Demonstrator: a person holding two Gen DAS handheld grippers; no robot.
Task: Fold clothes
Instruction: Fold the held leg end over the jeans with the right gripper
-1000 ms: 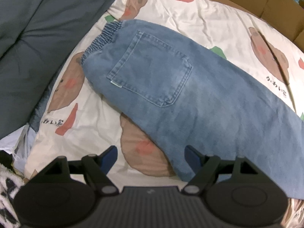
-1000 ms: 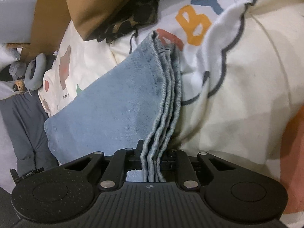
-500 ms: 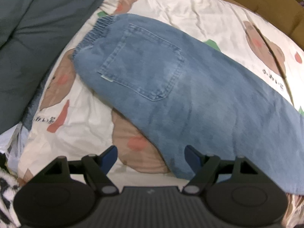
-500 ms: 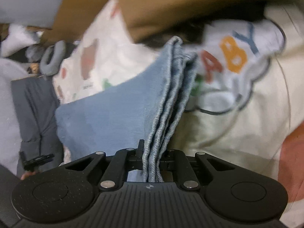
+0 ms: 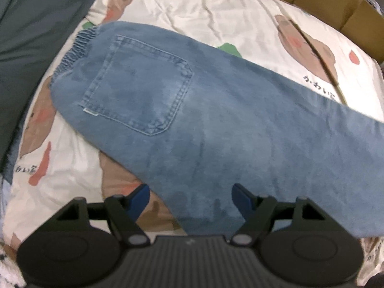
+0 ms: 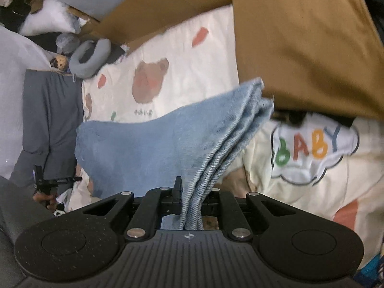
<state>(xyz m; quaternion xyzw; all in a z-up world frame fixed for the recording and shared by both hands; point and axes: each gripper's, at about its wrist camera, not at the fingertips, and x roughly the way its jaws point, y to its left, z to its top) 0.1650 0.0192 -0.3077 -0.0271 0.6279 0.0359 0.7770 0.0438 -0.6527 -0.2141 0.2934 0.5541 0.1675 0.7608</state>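
Jeans are laid lengthwise on the bed, over a bear-print sheet, back pocket up and elastic waistband toward the bed edge next to a grey blanket. Legs appear stacked one on the other. Left tool is held w/ fingers spread, astride the near edge of the denim, nothing gripped. Right tool is pressed together on the hem end; several layers are seen bunched betw. its fingers and lifted off the sheet.

Step judged: hem end being carried over toward the waistband for a cross fold.

Risks, as judged:
- Layers could slip unevenly from the right tool, since the stack is thick and fanned; a skewed fold would result.
- Waist end is not pinned; the whole garment could be dragged along the sheet.
- Brown fabric near the hem could be snagged.
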